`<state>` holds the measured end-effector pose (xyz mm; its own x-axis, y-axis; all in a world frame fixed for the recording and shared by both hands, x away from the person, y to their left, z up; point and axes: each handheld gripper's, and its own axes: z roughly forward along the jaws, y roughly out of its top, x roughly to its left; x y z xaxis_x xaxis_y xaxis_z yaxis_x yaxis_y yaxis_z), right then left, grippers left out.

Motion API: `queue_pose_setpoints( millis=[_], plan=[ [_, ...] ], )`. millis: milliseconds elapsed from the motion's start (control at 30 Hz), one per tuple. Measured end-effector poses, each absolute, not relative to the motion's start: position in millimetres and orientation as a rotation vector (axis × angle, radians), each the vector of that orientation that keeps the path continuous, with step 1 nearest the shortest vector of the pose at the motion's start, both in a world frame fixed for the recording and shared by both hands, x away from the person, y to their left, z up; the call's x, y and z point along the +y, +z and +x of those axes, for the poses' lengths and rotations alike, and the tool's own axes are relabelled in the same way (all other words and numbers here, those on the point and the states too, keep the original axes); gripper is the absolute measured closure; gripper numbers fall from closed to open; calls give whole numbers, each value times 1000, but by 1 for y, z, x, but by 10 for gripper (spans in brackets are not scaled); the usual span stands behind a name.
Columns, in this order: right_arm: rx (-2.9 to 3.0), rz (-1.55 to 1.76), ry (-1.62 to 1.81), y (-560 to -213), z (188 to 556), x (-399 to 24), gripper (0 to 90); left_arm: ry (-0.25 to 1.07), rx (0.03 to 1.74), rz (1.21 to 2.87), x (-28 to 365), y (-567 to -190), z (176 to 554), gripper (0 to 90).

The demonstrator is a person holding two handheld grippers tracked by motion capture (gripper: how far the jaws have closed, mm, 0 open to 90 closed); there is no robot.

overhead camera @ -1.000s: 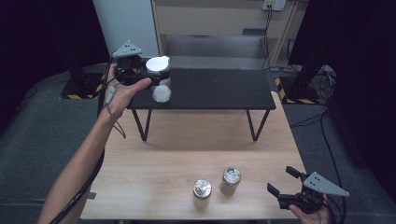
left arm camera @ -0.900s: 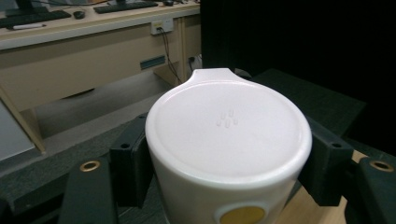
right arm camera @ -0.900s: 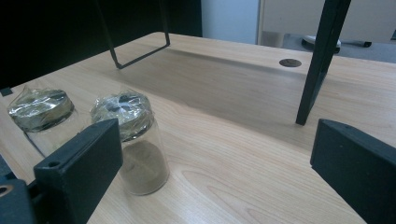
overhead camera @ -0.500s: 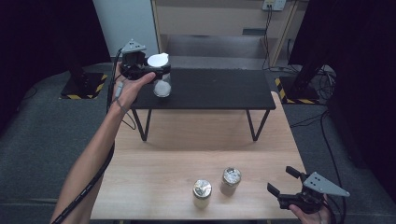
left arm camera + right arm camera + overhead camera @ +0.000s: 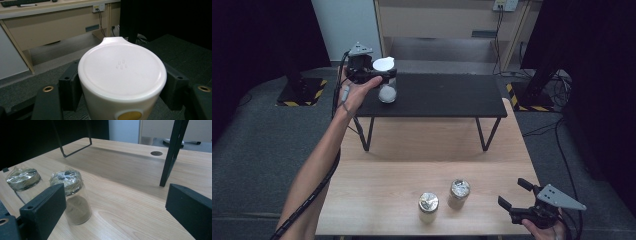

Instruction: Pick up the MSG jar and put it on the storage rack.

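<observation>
Right gripper: the black two-jaw right gripper sits at 5 o'clock in the high view, at the near right corner of the light wooden table, held in a hand; its jaws are spread wide with nothing between them, pointing toward 10 o'clock.
Near jars: two clear glass jars with crinkled foil-like tops stand side by side on the wooden table at 6 o'clock; the left foil-topped jar holds a pale fill, the right foil-topped jar a brownish powder; in the right gripper view the right foil-topped jar is just ahead of the left jaw, the left foil-topped jar beyond it.
Left arm: the person's bare forearm runs from 7 o'clock up toward 11 o'clock, a black cable trailing along it.
Black bench: a low black-topped bench with thin metal legs stands on the far part of the wooden table, at 12 o'clock.
Left gripper: the black left gripper is at 11 o'clock, over the bench's left end, jaws pinching a jar by its sides.
Held jar: the clear jar with a white round tabbed lid, white powder inside, is at the bench's left end; whether its base touches the top cannot be told. In the left gripper view the white lid sits clamped between the two jaws.
Beyond: a beige cabinet at 12 o'clock.
</observation>
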<state>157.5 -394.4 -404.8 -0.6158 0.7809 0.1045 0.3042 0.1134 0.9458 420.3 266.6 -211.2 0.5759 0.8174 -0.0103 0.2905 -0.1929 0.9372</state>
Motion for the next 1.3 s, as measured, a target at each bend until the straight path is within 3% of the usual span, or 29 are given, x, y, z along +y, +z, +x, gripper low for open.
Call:
queue_pose_setpoints(
  millis=[900, 967, 1033, 1300],
  plan=[
    [1981, 1050, 1518, -405, 158, -395, 40, 644, 906, 1729, 266, -223, 417, 289],
    [1981, 1051, 1519, -405, 158, -395, 40, 654, 903, 1727, 265, -224, 416, 274],
    [1983, 1050, 1519, -405, 159, -395, 41, 649, 927, 1711, 264, -225, 415, 136],
    [1983, 1049, 1517, -405, 158, -394, 41, 657, 901, 1706, 266, -227, 410, 50]
  ],
)
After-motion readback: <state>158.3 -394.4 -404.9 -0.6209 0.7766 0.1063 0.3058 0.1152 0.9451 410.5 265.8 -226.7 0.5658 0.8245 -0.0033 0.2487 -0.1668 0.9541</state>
